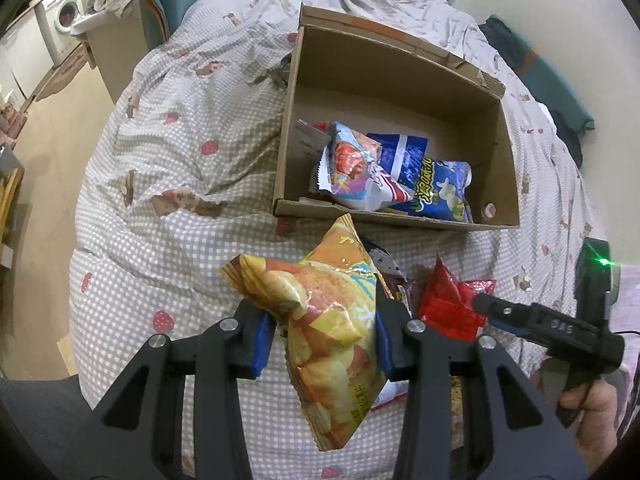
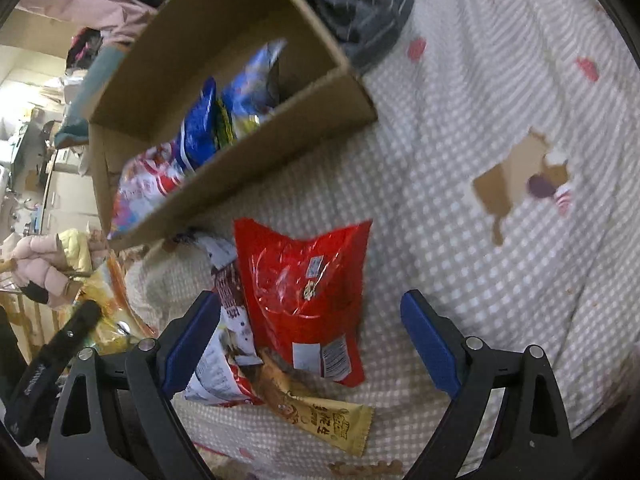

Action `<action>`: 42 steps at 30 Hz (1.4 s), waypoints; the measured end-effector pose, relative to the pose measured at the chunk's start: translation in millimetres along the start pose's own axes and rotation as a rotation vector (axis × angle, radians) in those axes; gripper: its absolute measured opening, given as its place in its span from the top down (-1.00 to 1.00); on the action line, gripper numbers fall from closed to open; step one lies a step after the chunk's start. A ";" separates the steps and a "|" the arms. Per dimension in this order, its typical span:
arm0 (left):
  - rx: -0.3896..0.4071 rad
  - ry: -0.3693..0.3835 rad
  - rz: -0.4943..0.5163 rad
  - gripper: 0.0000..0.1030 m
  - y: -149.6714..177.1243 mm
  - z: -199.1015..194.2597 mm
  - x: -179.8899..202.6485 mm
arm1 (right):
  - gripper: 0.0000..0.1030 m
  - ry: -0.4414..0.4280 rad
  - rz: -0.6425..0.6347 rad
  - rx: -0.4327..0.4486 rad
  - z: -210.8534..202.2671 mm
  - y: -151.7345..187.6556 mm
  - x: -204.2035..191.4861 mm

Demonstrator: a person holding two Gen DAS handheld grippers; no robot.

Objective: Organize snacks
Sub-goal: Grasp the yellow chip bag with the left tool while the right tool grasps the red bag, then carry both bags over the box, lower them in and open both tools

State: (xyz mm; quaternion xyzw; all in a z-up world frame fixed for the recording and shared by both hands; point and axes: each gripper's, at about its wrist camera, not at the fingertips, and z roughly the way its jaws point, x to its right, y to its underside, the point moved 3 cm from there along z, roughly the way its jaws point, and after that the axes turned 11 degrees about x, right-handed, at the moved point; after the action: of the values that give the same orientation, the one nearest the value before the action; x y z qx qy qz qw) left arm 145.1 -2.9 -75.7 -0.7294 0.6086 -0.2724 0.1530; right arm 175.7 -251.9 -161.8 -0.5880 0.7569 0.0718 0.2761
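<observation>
My left gripper (image 1: 320,340) is shut on a yellow chip bag (image 1: 332,320) and holds it above the bed, just short of the cardboard box (image 1: 400,80). The box holds several snack packs, among them a blue bag (image 1: 432,184). My right gripper (image 2: 310,340) is open, its blue pads on either side of a red snack bag (image 2: 308,292) that lies on the blanket. It also shows in the left wrist view (image 1: 480,304) next to that red bag (image 1: 444,308). A brown-and-white pack (image 2: 232,320) and a yellow bar (image 2: 332,416) lie beside the red bag.
The box (image 2: 256,144) sits on a checked blanket (image 1: 168,200) over a bed. A dark cloth (image 2: 360,12) lies behind the box. The floor and a washing machine (image 1: 64,16) lie to the far left.
</observation>
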 end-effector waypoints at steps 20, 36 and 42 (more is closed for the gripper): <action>0.011 -0.002 0.023 0.28 0.7 -1.8 5.6 | 0.04 0.083 -0.181 -0.059 30.5 13.9 -21.5; 0.062 -0.076 0.055 0.28 3.9 -2.3 -3.6 | 0.08 0.019 -0.158 0.090 -37.5 8.5 -2.6; 0.104 -0.093 0.080 0.28 3.4 -8.7 -2.6 | 0.08 -0.050 -0.190 0.144 -67.0 3.8 -13.2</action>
State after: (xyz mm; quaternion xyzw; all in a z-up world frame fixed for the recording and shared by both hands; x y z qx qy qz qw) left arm 137.0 -0.1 -71.1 -0.7076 0.6144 -0.2628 0.2295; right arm 151.9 -268.6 -100.0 -0.6337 0.6939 0.0056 0.3420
